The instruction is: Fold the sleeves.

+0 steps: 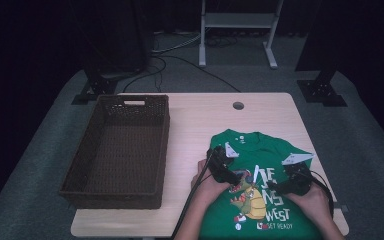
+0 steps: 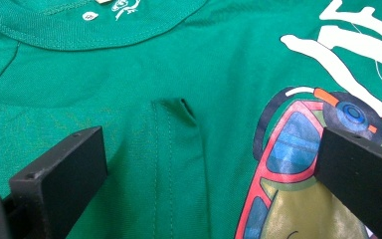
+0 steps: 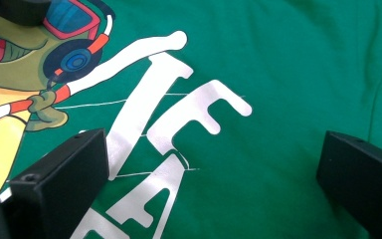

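Green T-shirt (image 1: 260, 165) flat on worktop (image 1: 190, 125) at near right, collar far, hem near. Both tongs spread wide, clamping nothing, low over the chest: left tongs (image 1: 225, 167) by the dinosaur print (image 1: 247, 197), right tongs (image 1: 292, 180) over the white lettering (image 3: 179, 119). Shirt directly under both, long axis near to far. Wicker basket (image 1: 122, 150) well apart, far left, nearer left hand (image 1: 207, 187).

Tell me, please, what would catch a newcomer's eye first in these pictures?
The green T-shirt with its cartoon dinosaur print stands out, spread flat at the table's near right. Both claws hang just above it with jaws wide apart: the left claw near a small fold by the sleeve seam, the right claw over the white lettering. A dark wicker basket sits to the left.
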Motion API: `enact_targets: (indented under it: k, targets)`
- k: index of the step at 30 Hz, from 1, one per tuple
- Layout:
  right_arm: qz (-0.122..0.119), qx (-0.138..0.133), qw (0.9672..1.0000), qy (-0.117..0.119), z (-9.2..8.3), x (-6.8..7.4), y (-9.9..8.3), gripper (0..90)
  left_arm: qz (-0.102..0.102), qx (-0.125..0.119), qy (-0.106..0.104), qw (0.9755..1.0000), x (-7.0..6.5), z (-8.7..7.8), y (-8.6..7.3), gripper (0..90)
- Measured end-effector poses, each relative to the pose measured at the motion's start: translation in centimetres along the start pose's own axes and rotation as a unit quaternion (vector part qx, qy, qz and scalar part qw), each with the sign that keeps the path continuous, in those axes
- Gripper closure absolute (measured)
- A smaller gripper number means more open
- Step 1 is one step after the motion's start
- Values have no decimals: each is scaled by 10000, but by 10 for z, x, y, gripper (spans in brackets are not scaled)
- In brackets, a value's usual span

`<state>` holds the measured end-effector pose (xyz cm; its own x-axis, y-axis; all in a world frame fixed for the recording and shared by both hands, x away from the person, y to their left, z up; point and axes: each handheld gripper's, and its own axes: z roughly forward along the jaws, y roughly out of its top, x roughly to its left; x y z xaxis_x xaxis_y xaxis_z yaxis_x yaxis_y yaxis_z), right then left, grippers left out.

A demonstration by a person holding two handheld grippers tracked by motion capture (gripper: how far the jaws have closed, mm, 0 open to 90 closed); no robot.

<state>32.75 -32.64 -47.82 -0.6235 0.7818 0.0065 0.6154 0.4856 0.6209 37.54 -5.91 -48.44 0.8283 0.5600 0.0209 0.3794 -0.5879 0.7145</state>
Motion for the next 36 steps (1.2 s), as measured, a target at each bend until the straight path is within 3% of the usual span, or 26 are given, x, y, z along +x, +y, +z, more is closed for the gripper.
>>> enact_targets:
  k: [15,28,36]
  targets:
    - [-137,-302,9994,48,-16,6,25,0,-29,3,21,10000,8,-10,-10,0]
    - [-216,-143,9995,169,-13,-1,38,0,-72,8,74,9999,13,-19,-19,0]
    - [-199,-218,9993,208,-19,-9,43,0,-89,3,88,9999,13,-21,-21,0]
